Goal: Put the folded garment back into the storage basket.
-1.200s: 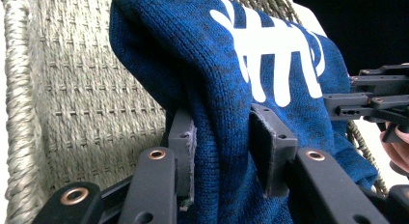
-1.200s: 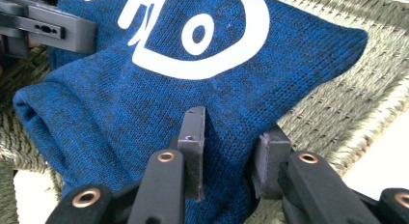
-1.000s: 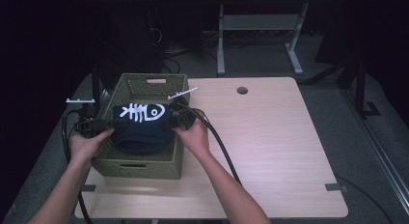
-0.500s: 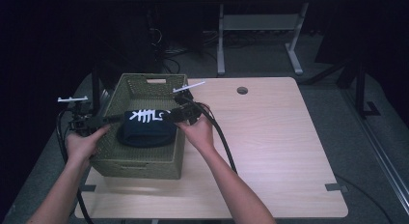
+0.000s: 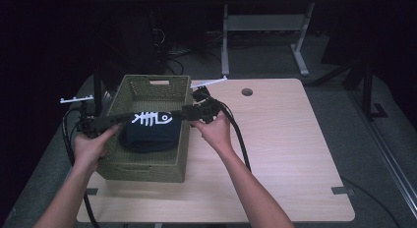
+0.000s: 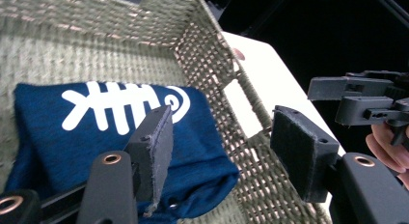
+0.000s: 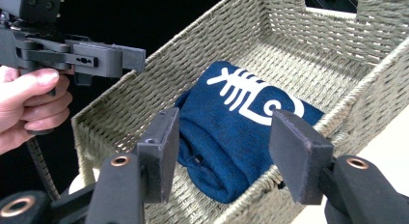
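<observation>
So the folded navy garment (image 5: 149, 132) with the white fishbone print is sitting on the floor of the woven basket (image 5: 147, 164), right below and between both grippers, and neither one is touching it. The left gripper (image 6: 226, 137) has just been opening its jaws, and in its own view they stand apart with nothing between the pads, the cloth lying just under the near pad. Same story for the right gripper (image 7: 231, 142): jaws just been opening, spread wide, the garment lying beyond the gap and well clear of the pads. Looks to me like the drop-off is basically done, so the trick now is a clean exit: keep both sets of jaws spread, lift straight up so no pad snags a fold or the print side, and mind the basket wall, which sits close beside each gripper. Dragging sideways could hook the weave and shift the whole basket. Beneath it all is a light wood-look tabletop (image 5: 285, 154), bare off to the right gripper's far side apart from a cable hole (image 5: 247, 92). Room behind is dark, grey floor, some desk legs (image 5: 225, 39) back there.
</observation>
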Demonstrator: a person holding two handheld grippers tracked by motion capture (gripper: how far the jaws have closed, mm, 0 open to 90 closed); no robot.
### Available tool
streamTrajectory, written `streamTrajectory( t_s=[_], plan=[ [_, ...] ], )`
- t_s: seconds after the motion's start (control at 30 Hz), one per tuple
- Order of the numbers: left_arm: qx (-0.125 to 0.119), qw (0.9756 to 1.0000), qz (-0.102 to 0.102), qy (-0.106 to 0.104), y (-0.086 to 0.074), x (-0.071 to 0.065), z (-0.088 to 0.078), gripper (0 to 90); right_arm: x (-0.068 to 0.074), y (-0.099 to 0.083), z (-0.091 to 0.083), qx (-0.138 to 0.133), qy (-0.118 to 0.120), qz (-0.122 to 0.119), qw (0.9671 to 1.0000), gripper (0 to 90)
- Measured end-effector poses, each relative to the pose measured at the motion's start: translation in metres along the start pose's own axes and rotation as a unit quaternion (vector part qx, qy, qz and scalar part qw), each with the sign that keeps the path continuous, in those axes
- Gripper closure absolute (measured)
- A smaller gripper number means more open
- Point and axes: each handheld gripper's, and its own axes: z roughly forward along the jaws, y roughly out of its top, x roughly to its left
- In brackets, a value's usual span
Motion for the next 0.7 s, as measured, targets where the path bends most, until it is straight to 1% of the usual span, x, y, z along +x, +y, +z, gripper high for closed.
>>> streamTrajectory(
  t_s=[0.03, 0.1, 0.17, 0.23, 0.3, 0.33, 0.37, 0.53, 0.6, 0.7],
  plan=[
    [-0.003, 1.0000, -0.001, -0.005, 0.000, -0.002, 0.001, 40.3, -0.001, 0.000, -0.003, -0.002, 0.005, 0.002, 1.0000, 42.9],
    [-0.008, 0.9999, 0.005, -0.009, 0.000, -0.008, 0.002, 40.1, -0.004, 0.000, -0.009, -0.008, 0.010, 0.007, 0.9999, 42.3],
    [-0.006, 0.9999, 0.008, -0.013, 0.000, -0.012, 0.004, 39.4, -0.007, -0.001, -0.014, -0.012, 0.014, 0.008, 0.9998, 41.7],
    [-0.003, 0.9997, 0.017, -0.016, -0.001, -0.017, 0.007, 39.1, -0.009, -0.003, -0.019, -0.013, 0.014, 0.009, 0.9998, 41.3],
    [-0.004, 0.9996, 0.018, -0.020, 0.000, -0.022, 0.009, 38.3, -0.011, -0.004, -0.024, -0.015, 0.017, 0.010, 0.9997, 40.9],
    [-0.003, 0.9995, 0.020, -0.023, 0.000, -0.025, 0.011, 38.1, -0.012, -0.005, -0.026, -0.018, 0.017, 0.008, 0.9997, 40.9],
    [-0.007, 0.9994, 0.021, -0.026, 0.000, -0.027, 0.012, 37.9, -0.013, -0.006, -0.029, -0.018, 0.018, 0.008, 0.9997, 40.7],
    [0.000, 0.9987, 0.033, -0.039, 0.000, -0.037, 0.018, 36.3, -0.019, -0.010, -0.041, -0.022, 0.020, 0.008, 0.9995, 39.5],
    [-0.002, 0.9985, 0.035, -0.041, -0.001, -0.041, 0.021, 35.9, -0.022, -0.012, -0.046, -0.024, 0.019, 0.006, 0.9995, 39.3],
    [-0.001, 0.9980, 0.040, -0.048, -0.001, -0.047, 0.025, 35.4, -0.026, -0.014, -0.054, -0.028, 0.018, 0.010, 0.9994, 39.0]
  ],
)
